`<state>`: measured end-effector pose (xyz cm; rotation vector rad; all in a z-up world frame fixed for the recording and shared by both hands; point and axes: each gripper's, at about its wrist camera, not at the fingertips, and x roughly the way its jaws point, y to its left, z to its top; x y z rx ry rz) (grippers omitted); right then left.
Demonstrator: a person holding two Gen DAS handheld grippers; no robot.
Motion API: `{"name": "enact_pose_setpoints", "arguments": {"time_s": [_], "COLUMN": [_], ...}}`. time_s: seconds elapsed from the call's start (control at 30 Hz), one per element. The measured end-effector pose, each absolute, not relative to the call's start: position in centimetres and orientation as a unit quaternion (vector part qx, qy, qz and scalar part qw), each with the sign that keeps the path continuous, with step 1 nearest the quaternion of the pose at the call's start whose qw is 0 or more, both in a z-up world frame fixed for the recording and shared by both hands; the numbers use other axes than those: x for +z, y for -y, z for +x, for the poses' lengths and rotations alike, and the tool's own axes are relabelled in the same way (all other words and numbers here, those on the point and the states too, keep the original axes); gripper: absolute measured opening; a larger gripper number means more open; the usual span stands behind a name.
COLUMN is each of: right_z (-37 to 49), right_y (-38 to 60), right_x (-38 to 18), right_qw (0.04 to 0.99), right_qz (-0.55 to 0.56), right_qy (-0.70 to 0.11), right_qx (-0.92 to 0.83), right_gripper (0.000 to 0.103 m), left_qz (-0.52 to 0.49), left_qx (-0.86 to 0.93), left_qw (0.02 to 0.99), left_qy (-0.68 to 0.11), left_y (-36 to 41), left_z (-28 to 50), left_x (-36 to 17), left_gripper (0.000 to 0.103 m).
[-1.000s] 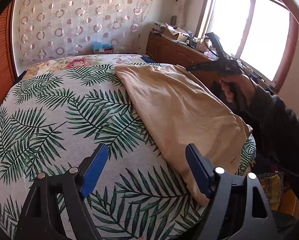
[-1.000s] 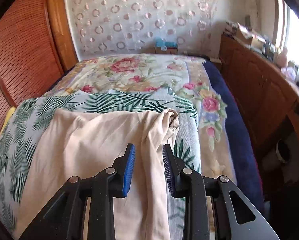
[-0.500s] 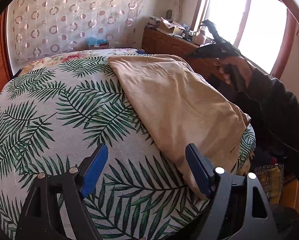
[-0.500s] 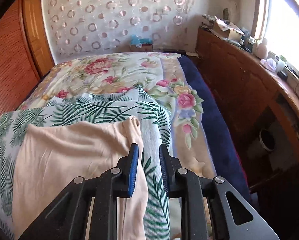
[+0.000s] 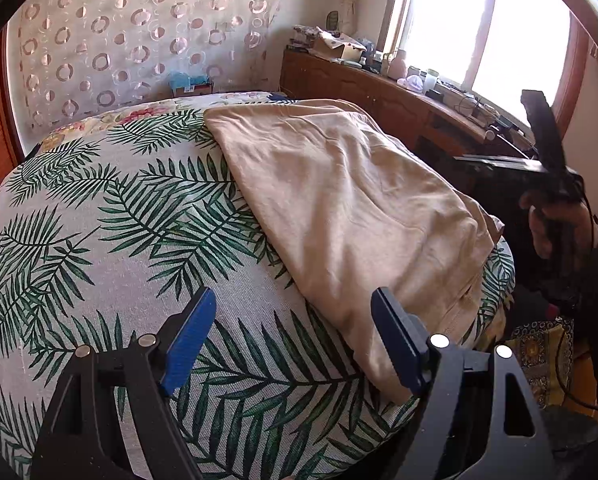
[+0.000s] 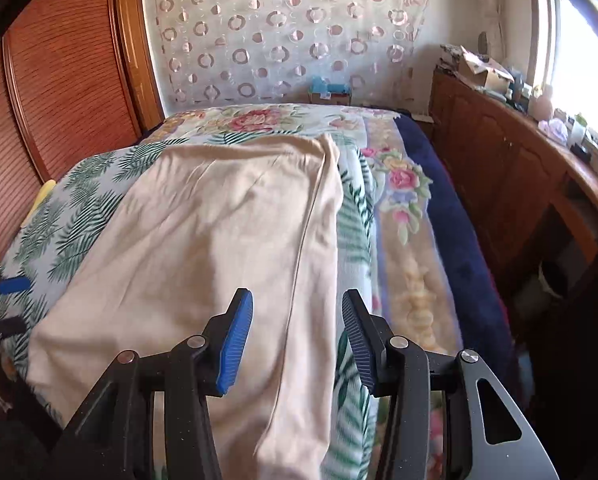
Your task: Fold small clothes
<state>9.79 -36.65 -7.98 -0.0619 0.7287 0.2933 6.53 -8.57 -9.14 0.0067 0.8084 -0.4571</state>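
You are keeping the beige cotton garment (image 6: 219, 248) spread flat on the palm-leaf patterned bedcover (image 5: 111, 240) so its edges stay reachable for folding. Your right gripper (image 6: 297, 340) has just been opening, hovering empty above the garment's right-hand seam. Your left gripper (image 5: 293, 344) is waiting wide and empty beside the near hem.

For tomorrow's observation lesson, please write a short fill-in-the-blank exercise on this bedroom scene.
1. The beige garment lies on a cover printed with green ____.
2. The left gripper holds ____.
3. The pads of the right gripper are coloured ____.

Missing words: leaves; nothing; blue
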Motion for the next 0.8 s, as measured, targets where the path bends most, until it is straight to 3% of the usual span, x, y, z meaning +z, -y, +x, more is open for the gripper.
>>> {"name": "enact_pose_setpoints", "arguments": {"time_s": [0.2, 0.8], "right_z": [6.1, 5.8], "right_y": [37.9, 36.6], "right_x": [-7.5, -8.0], "right_qw": [0.919, 0.899], "right_qz": [-0.03, -0.051], "right_qy": [-0.366, -0.408], "right_qx": [0.145, 0.152], "right_gripper": [0.048, 0.048], "left_qz": [0.003, 0.017], "left_qx": [-0.225, -0.245], "left_qw": [0.891, 0.872], "left_qy": [-0.395, -0.423], "left_y": [8.9, 10.5], "left_z": [6.6, 6.5], "left_x": [-9.5, -10.8], "left_gripper": [0.08, 0.08]}}
